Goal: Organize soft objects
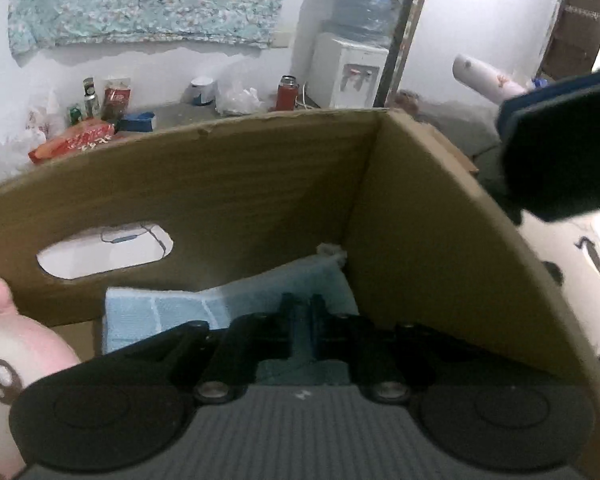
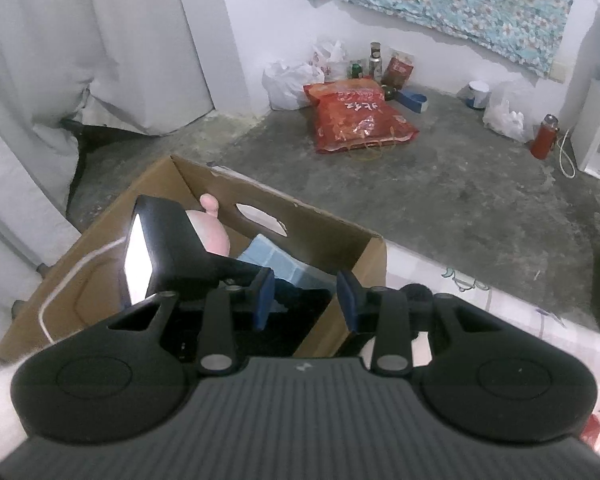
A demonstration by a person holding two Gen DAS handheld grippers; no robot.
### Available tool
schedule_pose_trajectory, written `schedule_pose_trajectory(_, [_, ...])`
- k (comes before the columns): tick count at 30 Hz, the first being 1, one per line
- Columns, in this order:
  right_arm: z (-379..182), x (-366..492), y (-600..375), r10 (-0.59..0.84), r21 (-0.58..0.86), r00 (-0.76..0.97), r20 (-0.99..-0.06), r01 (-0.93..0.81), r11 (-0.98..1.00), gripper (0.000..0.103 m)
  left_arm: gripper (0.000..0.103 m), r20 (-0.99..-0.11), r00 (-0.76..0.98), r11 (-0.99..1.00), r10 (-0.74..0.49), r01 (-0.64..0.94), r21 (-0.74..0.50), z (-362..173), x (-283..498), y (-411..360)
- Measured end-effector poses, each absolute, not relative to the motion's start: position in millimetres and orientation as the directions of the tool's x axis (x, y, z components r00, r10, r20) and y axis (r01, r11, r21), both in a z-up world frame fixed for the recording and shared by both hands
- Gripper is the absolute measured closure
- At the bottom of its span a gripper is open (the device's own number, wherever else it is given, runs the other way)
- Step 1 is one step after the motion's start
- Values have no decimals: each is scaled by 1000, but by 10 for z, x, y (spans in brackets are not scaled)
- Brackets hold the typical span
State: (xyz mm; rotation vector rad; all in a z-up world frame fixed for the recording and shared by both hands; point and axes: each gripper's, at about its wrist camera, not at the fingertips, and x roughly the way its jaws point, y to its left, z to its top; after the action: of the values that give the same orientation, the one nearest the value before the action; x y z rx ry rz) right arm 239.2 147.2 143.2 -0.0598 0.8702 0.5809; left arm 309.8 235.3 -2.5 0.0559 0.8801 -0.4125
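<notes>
An open cardboard box (image 1: 420, 216) (image 2: 340, 236) holds a light blue cloth (image 1: 172, 312) (image 2: 272, 260) and a pink plush (image 1: 16, 344) (image 2: 212, 232). My left gripper (image 1: 302, 312) reaches down into the box just above the blue cloth; its jaws look shut, with nothing seen between the pads. A white plush with black markings (image 1: 572, 280) lies outside the box's right wall. My right gripper (image 2: 306, 300) hovers over that wall's rim, open and holding nothing. One of its fingers (image 1: 560, 152) shows in the left wrist view.
The box stands against a patterned white sheet (image 2: 500, 304). Beyond lies a concrete floor (image 2: 460, 184) with a red bag (image 2: 356, 120), plastic bags, bottles, a red flask (image 2: 544, 142) and a water dispenser (image 1: 348, 72). A curtain (image 2: 80, 40) hangs at the left.
</notes>
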Motion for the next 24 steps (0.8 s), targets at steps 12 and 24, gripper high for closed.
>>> schedule_pose_trajectory(12, [1502,2129,1416,505,218,493,-709,-527,821,69,102,-827,540,970,-157,241,-27,259,2960,2824])
schedule_pose_trajectory(24, [1657,1658,985,515,272,519,-682,-474,837,69,86,-787,588,980,-185,49,-194,303,2871,3091])
